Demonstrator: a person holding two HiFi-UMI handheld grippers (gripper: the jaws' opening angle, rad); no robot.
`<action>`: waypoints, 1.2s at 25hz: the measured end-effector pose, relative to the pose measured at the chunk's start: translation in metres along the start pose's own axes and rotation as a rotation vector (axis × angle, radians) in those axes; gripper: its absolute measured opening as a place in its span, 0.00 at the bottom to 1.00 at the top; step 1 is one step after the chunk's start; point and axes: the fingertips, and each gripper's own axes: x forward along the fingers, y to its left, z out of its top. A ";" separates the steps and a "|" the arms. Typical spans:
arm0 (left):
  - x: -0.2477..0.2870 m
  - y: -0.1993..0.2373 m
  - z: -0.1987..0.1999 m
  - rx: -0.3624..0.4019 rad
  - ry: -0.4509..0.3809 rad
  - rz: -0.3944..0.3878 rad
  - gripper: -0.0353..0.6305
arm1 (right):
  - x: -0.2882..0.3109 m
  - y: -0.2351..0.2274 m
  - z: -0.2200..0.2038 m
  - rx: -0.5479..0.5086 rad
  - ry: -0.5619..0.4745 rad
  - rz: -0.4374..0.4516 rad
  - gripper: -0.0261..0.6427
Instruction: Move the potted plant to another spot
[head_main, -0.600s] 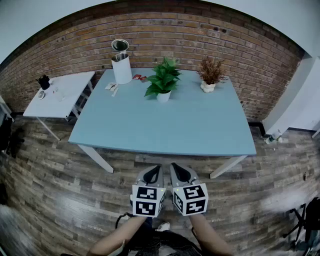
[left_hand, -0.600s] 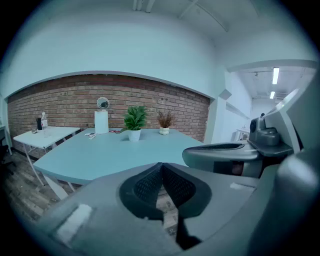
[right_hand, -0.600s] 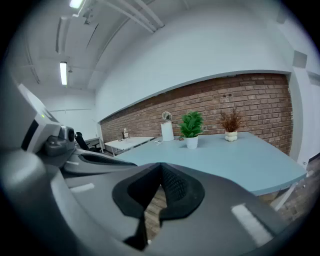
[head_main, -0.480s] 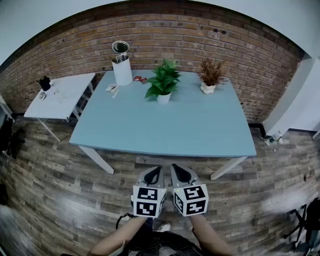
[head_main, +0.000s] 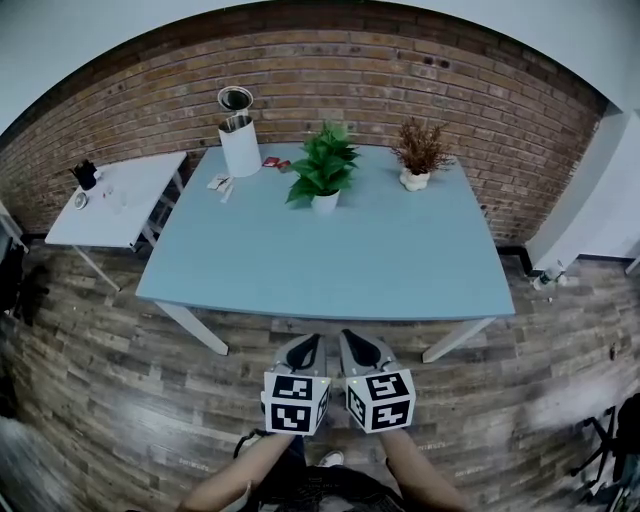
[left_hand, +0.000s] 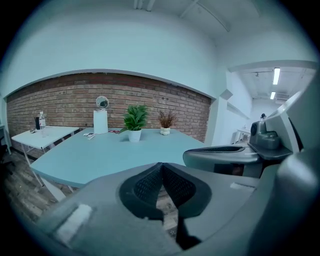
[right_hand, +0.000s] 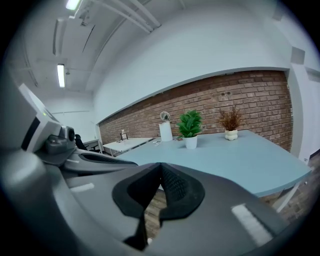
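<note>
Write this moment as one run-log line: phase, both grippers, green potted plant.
phase: pre-approach | left gripper: shut, empty | right gripper: shut, empty | green leafy plant in white pot: upright on light blue rectangular table, untouched

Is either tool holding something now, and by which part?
Nothing is held. The left tool and the right tool are both shut and empty, short of the table with the green plant.

You see two tables: the blue table (head_main: 330, 262) at centre, the white table (head_main: 140, 195) upper left. Two potted plants: a green plant (head_main: 322, 165) and a brown plant (head_main: 420, 148). One white canister (head_main: 240, 148). Two grippers: left gripper (head_main: 306, 345), right gripper (head_main: 360, 343).
</note>
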 end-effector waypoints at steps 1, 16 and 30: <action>0.003 0.002 0.001 -0.004 0.000 0.000 0.05 | 0.004 -0.001 0.001 0.000 0.003 0.000 0.05; 0.066 0.049 0.027 0.015 0.031 -0.030 0.05 | 0.077 -0.026 0.021 0.021 0.024 -0.039 0.05; 0.109 0.080 0.051 0.020 0.058 -0.090 0.05 | 0.129 -0.042 0.037 0.050 0.056 -0.096 0.05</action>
